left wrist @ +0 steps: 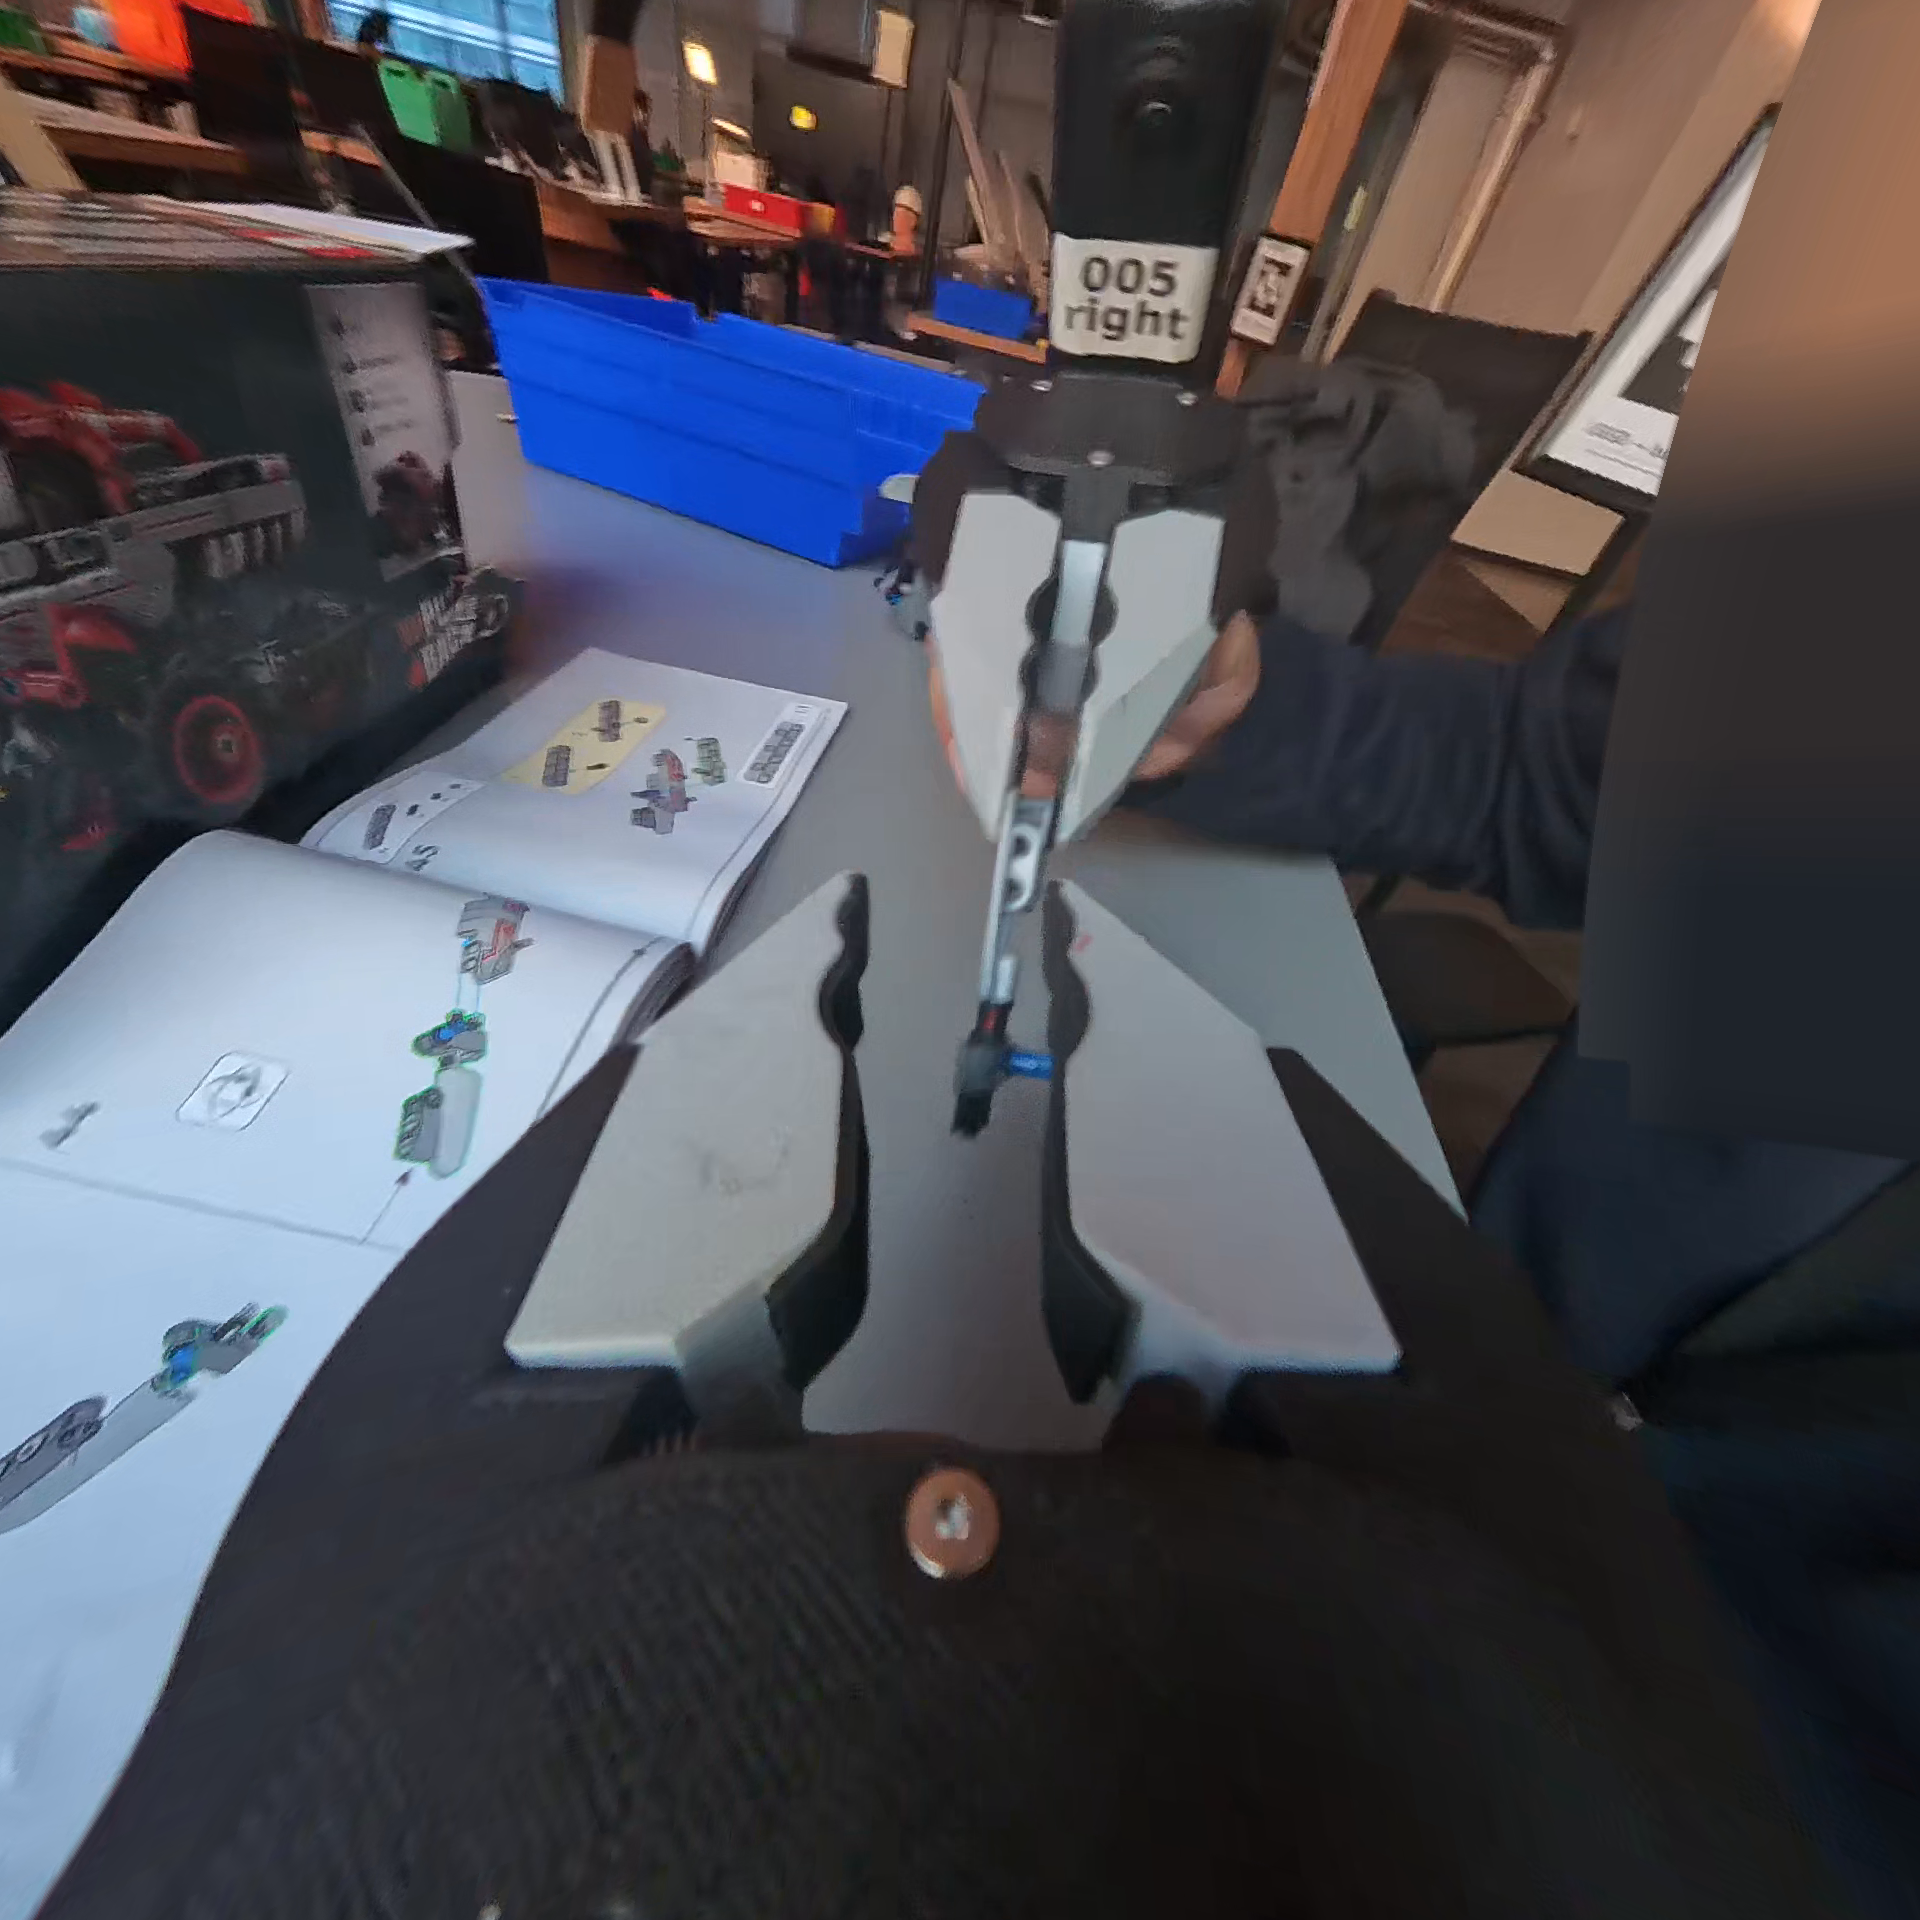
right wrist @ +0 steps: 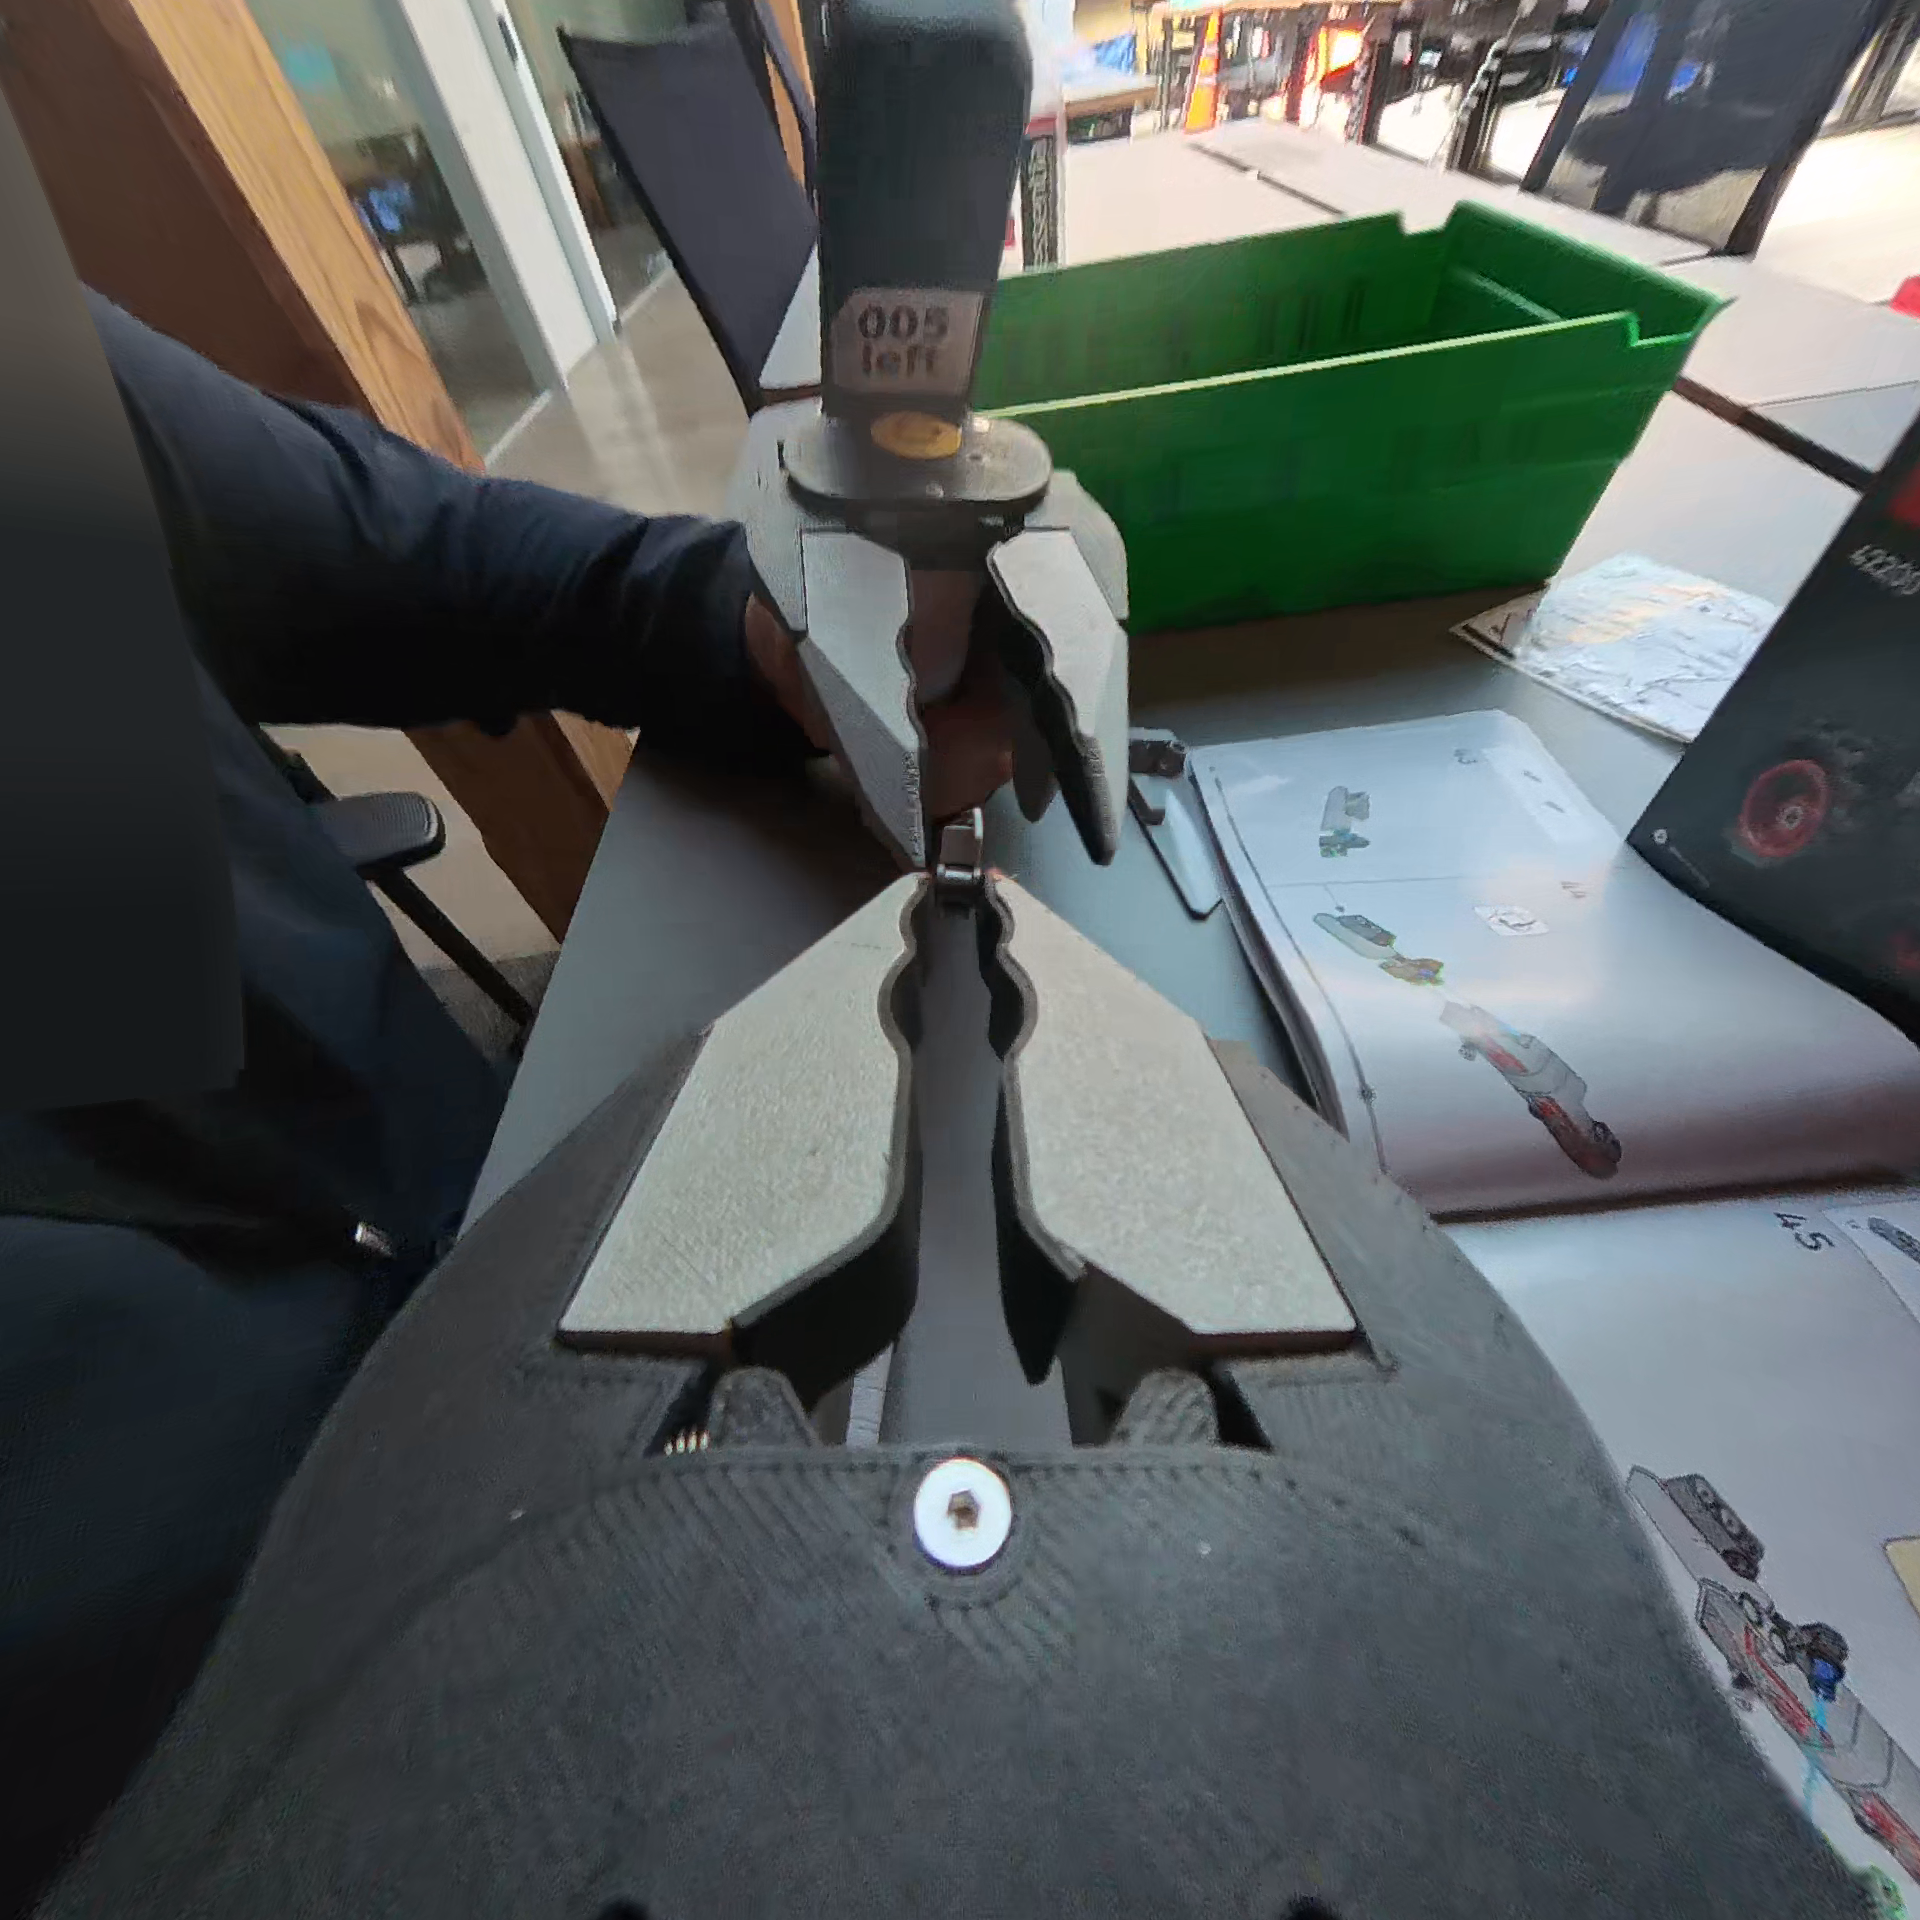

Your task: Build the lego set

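Note:
My right gripper (right wrist: pixel 958 883) is shut on a slim lego assembly (right wrist: pixel 958 854). In the left wrist view the right gripper (left wrist: pixel 1023 826) points toward the camera. The lego assembly (left wrist: pixel 1010 914) there is a grey beam with a black end and a blue pin (left wrist: pixel 1025 1062) sticking out sideways. It hangs down into the gap of my left gripper (left wrist: pixel 953 894), which is open. The blue pin is close to the left gripper's right finger (left wrist: pixel 1174 1143); I cannot tell whether they touch. The right wrist view shows the left gripper (right wrist: pixel 1008 847) open just beyond the piece.
An open instruction booklet (left wrist: pixel 312 987) (right wrist: pixel 1507 935) lies on the grey table (left wrist: pixel 675 592). The set's dark box (left wrist: pixel 187 582) (right wrist: pixel 1818 779) stands behind it. Blue bins (left wrist: pixel 727 416) and a green bin (right wrist: pixel 1299 436) stand farther off. A grey lego part (right wrist: pixel 1174 831) lies by the booklet. My left and right fingertips are right by each other.

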`<state>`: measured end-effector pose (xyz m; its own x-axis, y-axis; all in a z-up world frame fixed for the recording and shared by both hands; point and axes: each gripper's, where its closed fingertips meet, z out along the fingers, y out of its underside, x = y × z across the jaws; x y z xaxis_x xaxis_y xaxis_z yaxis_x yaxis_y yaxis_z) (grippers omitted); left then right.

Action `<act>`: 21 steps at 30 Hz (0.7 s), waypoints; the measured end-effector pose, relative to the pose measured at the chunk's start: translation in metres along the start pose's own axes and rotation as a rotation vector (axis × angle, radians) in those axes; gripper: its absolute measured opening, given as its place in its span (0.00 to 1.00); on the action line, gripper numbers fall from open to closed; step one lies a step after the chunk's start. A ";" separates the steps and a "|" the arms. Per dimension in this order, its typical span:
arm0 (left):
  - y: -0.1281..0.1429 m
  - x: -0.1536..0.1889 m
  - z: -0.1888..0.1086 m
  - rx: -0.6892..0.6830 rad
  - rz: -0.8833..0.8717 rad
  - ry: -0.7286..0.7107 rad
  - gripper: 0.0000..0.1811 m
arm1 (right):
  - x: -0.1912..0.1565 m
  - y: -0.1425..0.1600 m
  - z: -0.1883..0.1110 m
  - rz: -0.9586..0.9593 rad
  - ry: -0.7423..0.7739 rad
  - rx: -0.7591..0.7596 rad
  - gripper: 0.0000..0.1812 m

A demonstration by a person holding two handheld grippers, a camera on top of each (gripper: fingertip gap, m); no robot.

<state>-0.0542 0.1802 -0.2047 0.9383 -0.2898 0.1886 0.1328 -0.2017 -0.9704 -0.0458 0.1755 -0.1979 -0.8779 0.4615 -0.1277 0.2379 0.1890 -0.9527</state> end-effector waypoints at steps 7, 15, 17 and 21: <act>0.007 0.016 0.003 -0.046 0.096 0.045 0.03 | -0.005 0.011 0.008 -0.035 0.002 -0.065 0.03; -0.007 0.030 0.001 0.076 0.047 0.074 0.03 | -0.017 -0.003 0.002 -0.027 -0.082 0.049 0.03; -0.009 0.032 -0.001 0.106 0.043 0.064 0.03 | -0.020 -0.004 0.002 0.003 -0.099 0.056 0.03; -0.006 0.028 0.001 0.085 0.059 0.018 0.02 | -0.017 0.003 0.002 0.083 -0.126 0.052 0.03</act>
<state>-0.0281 0.1741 -0.1936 0.9396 -0.3157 0.1324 0.1043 -0.1043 -0.9891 -0.0316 0.1662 -0.1991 -0.9021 0.3604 -0.2373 0.2932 0.1083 -0.9499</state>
